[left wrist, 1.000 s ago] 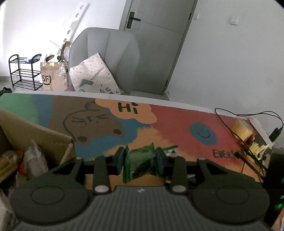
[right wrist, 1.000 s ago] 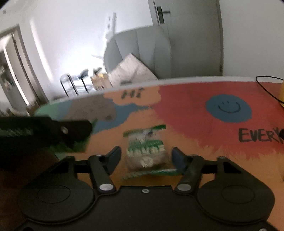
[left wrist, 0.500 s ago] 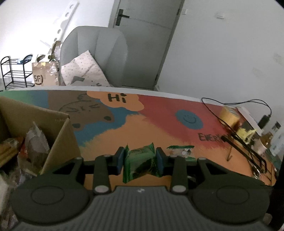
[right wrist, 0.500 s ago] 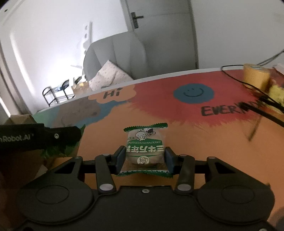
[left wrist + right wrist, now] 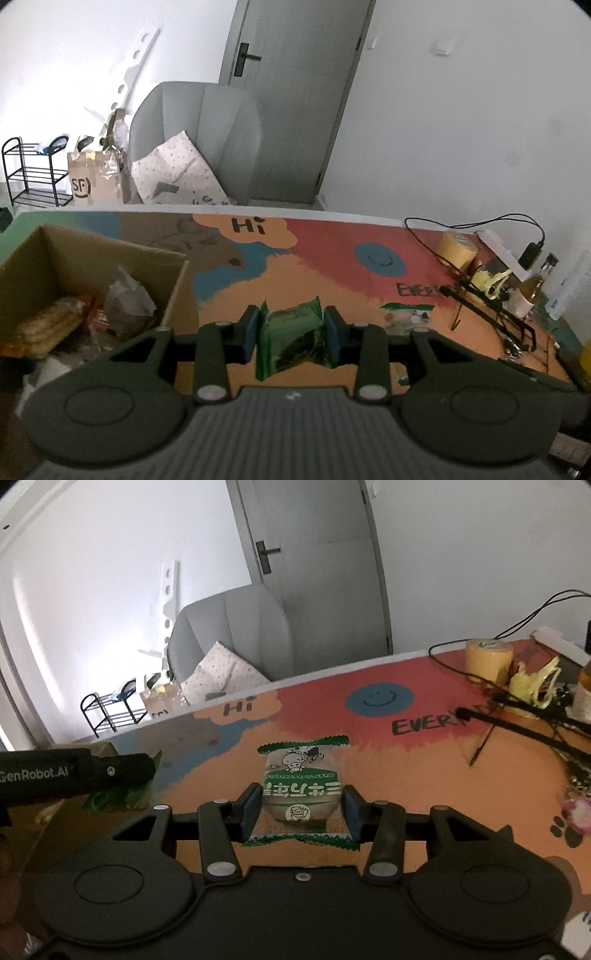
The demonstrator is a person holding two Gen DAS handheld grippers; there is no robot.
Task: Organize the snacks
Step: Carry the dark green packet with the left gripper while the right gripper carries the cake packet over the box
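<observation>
My left gripper (image 5: 291,334) is shut on a crumpled green snack packet (image 5: 293,339) and holds it above the table, just right of an open cardboard box (image 5: 110,258) with several snacks inside. My right gripper (image 5: 301,812) is shut on a clear packet with green edges (image 5: 303,790) holding a round cake. That packet also shows in the left wrist view (image 5: 406,317). The left gripper's side (image 5: 74,775) with its green packet (image 5: 114,797) shows at the left of the right wrist view.
A colourful mat (image 5: 332,254) covers the table. At the right end lie a yellow tape roll (image 5: 456,249), black cables (image 5: 480,310), a bottle (image 5: 532,291) and yellow scraps (image 5: 532,681). A grey chair (image 5: 199,140) stands behind the table.
The left gripper has risen and turned toward the box, which now shows more of its inside. The right gripper has closed on the clear packet, after standing open around it.
</observation>
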